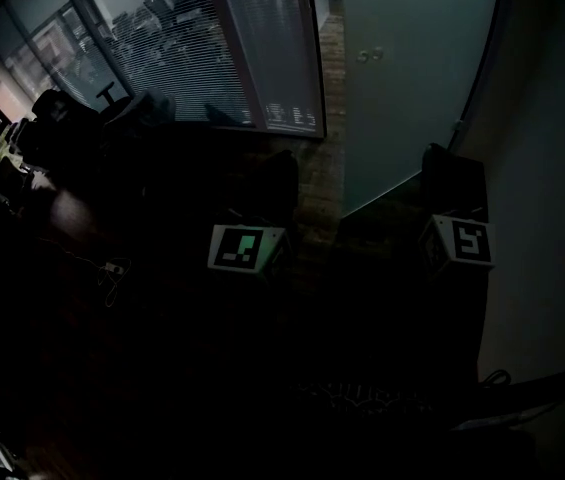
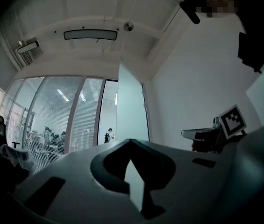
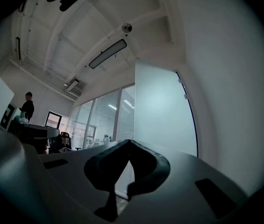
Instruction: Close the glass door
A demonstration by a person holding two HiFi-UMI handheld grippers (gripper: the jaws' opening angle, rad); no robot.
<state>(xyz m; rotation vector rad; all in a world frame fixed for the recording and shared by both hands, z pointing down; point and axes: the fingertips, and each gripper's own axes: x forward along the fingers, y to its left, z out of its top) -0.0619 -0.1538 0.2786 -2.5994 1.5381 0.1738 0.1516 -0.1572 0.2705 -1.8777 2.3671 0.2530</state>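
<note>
Frosted glass door (image 1: 402, 88) stands open at the far side, right of the glass wall (image 1: 212, 48) with blinds.
Left gripper (image 2: 130, 140) and right gripper (image 3: 129, 142) both have their jaws together on nothing, apart from the door; the near foreground is too dark to make out.

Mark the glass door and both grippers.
glass door (image 1: 402, 88), head view, middle of frosted panel.
left gripper (image 2: 130, 141), left gripper view, where jaw tips meet.
right gripper (image 3: 129, 141), right gripper view, where jaw tips meet.

— The door (image 1: 407, 78)?
— Frosted glass, pale green-white, one tall upright panel with a dark edge.
— Shut?
— No. It stands swung open, angled out just beside the white wall (image 1: 552, 118).
</note>
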